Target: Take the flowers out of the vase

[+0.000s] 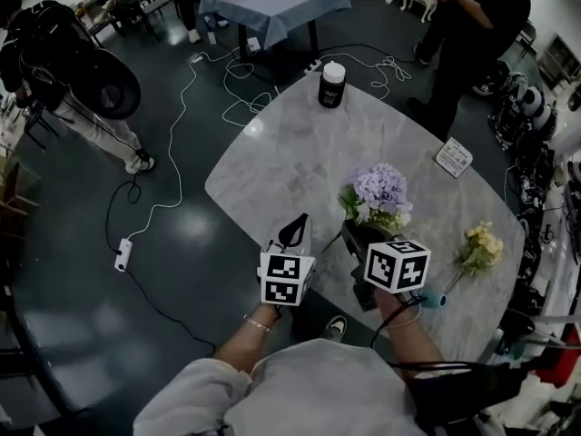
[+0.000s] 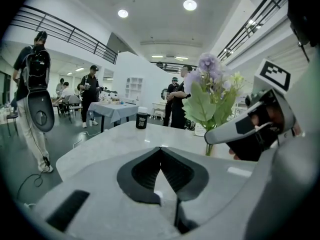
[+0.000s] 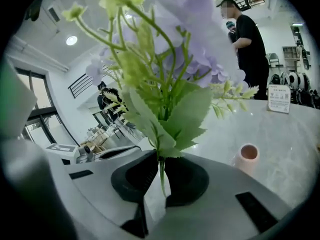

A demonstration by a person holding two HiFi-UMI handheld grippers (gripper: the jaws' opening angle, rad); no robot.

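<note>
My right gripper (image 3: 161, 159) is shut on the thin green stem of a purple hydrangea flower (image 3: 170, 59), whose leaves and bloom rise straight above the jaws. In the head view the same purple flower (image 1: 379, 193) stands over the right gripper (image 1: 359, 236) above the marble table (image 1: 272, 153). A small pink vase (image 3: 247, 155) sits on the table to the right of the jaws, apart from the stem. A yellow flower (image 1: 479, 248) lies on the table further right. My left gripper (image 1: 294, 229) is shut and empty, left of the flower.
A black jar with a white lid (image 1: 332, 84) stands at the table's far edge, and a white card (image 1: 453, 157) lies at its right side. Cables run over the dark floor (image 1: 136, 243). Several people stand around, and a blue-clothed table (image 1: 272, 3) is further back.
</note>
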